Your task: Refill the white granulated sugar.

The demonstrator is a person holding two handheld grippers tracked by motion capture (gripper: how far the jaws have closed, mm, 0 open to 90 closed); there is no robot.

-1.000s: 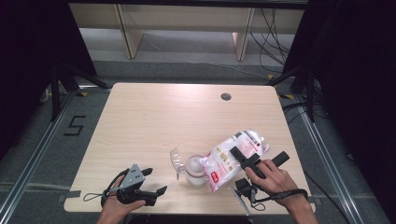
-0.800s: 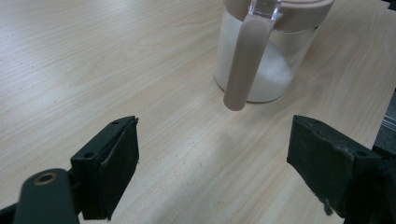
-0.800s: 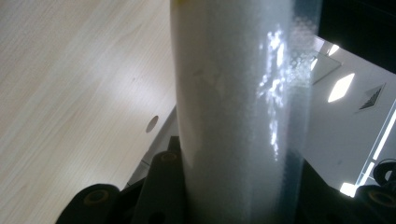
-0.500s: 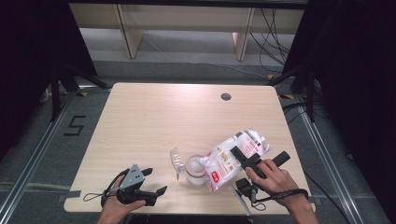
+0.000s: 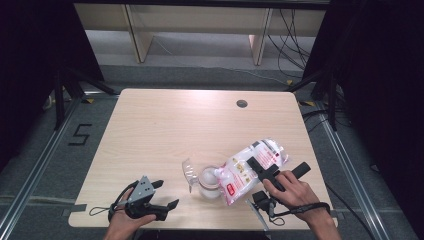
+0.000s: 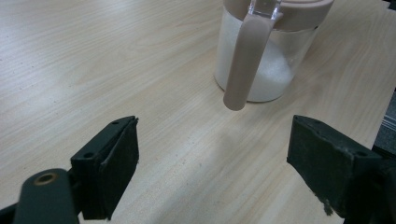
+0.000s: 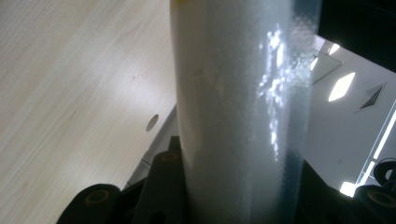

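A clear jar (image 5: 210,182) with a beige rim and handle (image 6: 243,60) stands near the table's front edge, partly full of white grains; its clear lid flap (image 5: 189,172) stands open on its left. A plastic bag of white grains (image 5: 252,162) with red print is tilted over the jar's mouth. My right gripper (image 5: 264,169) is shut on the bag (image 7: 243,116), whose side rises between its jaws. My left gripper (image 5: 166,194) rests open at the front left, pointing at the jar (image 6: 261,60), with nothing between its pads (image 6: 116,163).
The light wooden table (image 5: 165,125) has a round cable hole (image 5: 242,103) at its back right. Shelving and cables lie on the floor beyond the far edge. Dark stands flank the table on both sides.
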